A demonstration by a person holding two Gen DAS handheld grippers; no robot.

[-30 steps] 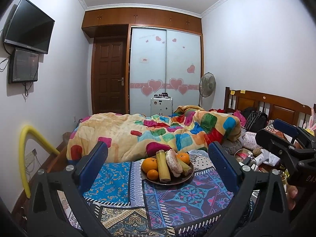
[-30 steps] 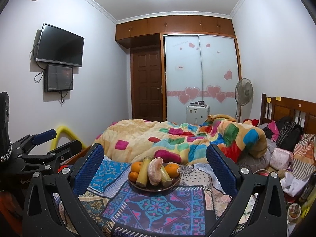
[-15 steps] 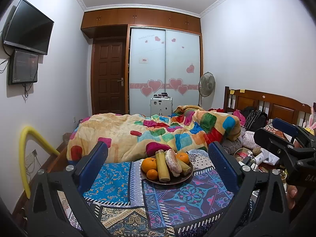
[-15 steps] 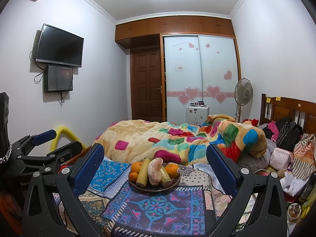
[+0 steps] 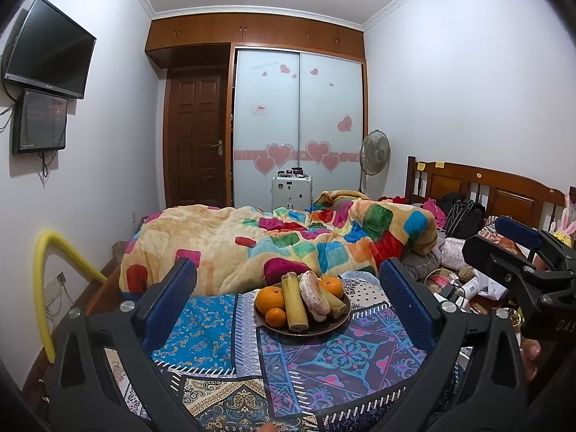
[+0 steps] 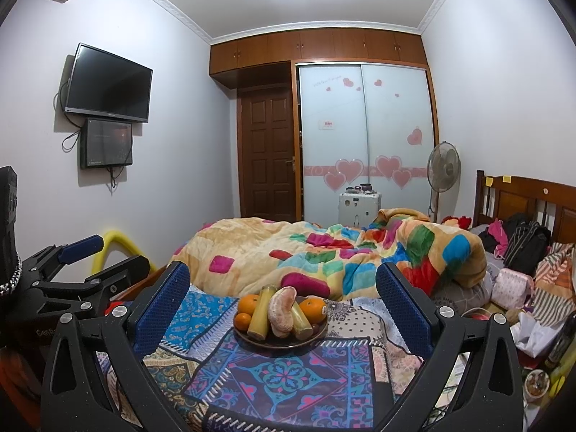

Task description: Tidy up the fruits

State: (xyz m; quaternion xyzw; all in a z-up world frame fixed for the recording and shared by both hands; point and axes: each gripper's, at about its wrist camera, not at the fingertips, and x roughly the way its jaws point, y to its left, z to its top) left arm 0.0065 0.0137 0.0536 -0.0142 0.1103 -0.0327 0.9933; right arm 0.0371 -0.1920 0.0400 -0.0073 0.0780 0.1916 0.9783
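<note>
A dark round plate (image 5: 325,328) (image 6: 252,338) rests on a patterned cloth on the bed. It carries oranges (image 5: 270,297) (image 6: 313,310), two yellow-green stalks (image 5: 294,302) (image 6: 261,311) and a pale peeled citrus piece (image 5: 314,297) (image 6: 282,310). My left gripper (image 5: 288,300) hangs open in front of the plate, nothing between its blue pads. My right gripper (image 6: 282,302) is also open and holds nothing, the plate framed between its fingers. Each gripper shows at the edge of the other's view: the right gripper (image 5: 518,248) at right, the left gripper (image 6: 86,255) at left.
A crumpled colourful quilt (image 5: 288,237) lies just behind the plate. Bags, clothes and small clutter (image 6: 518,280) crowd the right side by the wooden headboard (image 5: 496,194). A yellow foam tube (image 5: 46,280) stands at the left wall, under a TV (image 6: 108,84).
</note>
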